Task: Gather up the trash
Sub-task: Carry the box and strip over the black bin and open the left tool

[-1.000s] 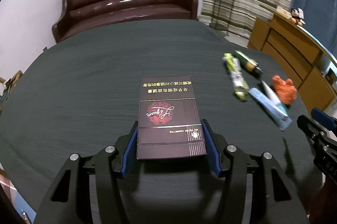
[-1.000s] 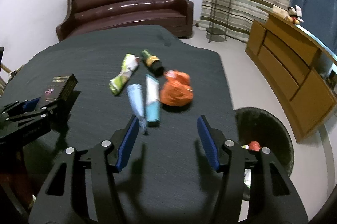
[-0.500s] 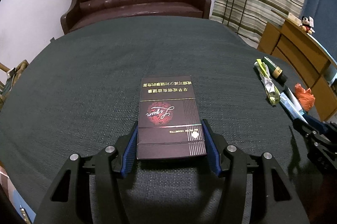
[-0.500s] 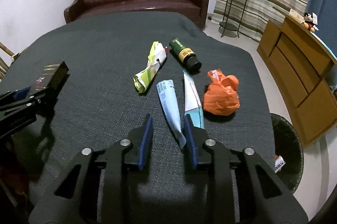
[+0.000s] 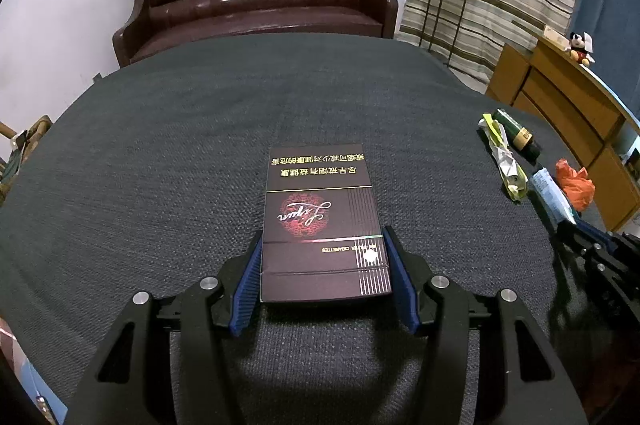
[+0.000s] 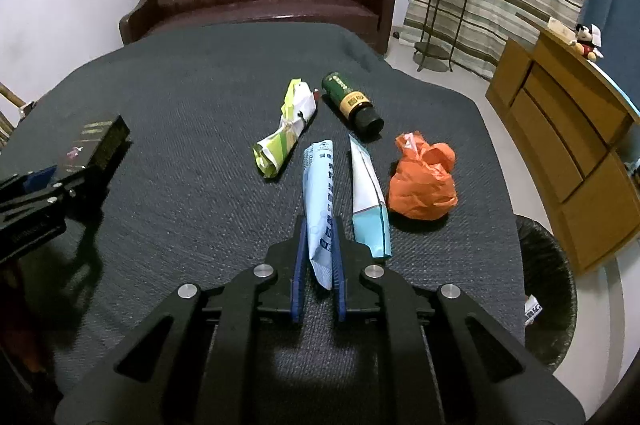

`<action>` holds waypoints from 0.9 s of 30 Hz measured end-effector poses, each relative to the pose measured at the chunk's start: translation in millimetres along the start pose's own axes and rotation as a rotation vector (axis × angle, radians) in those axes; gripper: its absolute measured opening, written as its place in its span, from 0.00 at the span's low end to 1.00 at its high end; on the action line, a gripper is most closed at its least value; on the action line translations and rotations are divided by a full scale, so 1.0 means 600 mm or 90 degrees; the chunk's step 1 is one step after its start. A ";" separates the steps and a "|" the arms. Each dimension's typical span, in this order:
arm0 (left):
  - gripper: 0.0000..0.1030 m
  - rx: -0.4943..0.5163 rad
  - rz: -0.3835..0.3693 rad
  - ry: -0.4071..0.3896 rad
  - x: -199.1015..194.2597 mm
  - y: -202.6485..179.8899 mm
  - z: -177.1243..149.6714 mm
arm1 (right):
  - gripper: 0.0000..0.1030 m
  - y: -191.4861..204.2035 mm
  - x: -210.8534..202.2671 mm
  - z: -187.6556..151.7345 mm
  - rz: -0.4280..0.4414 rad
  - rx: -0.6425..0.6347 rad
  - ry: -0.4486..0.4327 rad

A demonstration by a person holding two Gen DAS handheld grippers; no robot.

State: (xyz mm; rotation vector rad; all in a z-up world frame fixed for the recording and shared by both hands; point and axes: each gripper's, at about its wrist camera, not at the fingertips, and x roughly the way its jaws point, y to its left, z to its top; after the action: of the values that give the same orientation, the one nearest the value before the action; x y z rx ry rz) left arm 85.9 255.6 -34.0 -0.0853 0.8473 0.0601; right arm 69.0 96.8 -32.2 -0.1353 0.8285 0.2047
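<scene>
While the near end of the pale blue wrapper [image 6: 320, 201] is pinched between the pads of the right gripper [image 6: 319, 267], whose jaws have just been closing on it, the rest of it lies flat on the dark tablecloth [image 6: 180, 129]. A straight lift is judged best, so that the white and teal tube [image 6: 370, 199] just beside it is not dragged along. The cigarette box [image 5: 322, 221] is clamped at its near end in the left gripper [image 5: 324, 275]. Farther off lie the orange bag [image 6: 422, 181], the green and white wrapper [image 6: 286, 129] and the dark bottle [image 6: 352, 103], near one another. The table edge falls away at the right, with the black bin [image 6: 548, 289] below it; open floor is left there for the carry. The left half of the table is bare.
</scene>
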 end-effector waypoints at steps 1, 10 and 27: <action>0.54 0.001 -0.001 -0.001 -0.002 0.000 -0.001 | 0.11 -0.001 -0.005 -0.002 0.001 0.001 -0.004; 0.54 0.021 -0.030 -0.020 -0.028 -0.034 -0.002 | 0.11 -0.034 -0.062 -0.009 -0.007 0.025 -0.049; 0.54 0.133 -0.148 -0.059 -0.073 -0.228 -0.020 | 0.11 -0.206 -0.121 -0.063 -0.115 0.120 -0.078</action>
State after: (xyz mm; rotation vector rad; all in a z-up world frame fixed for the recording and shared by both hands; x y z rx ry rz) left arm 60.0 117.5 -1.9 0.0165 0.7421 -0.2406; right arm 22.8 -40.1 1.3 -0.0199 0.7058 -0.0355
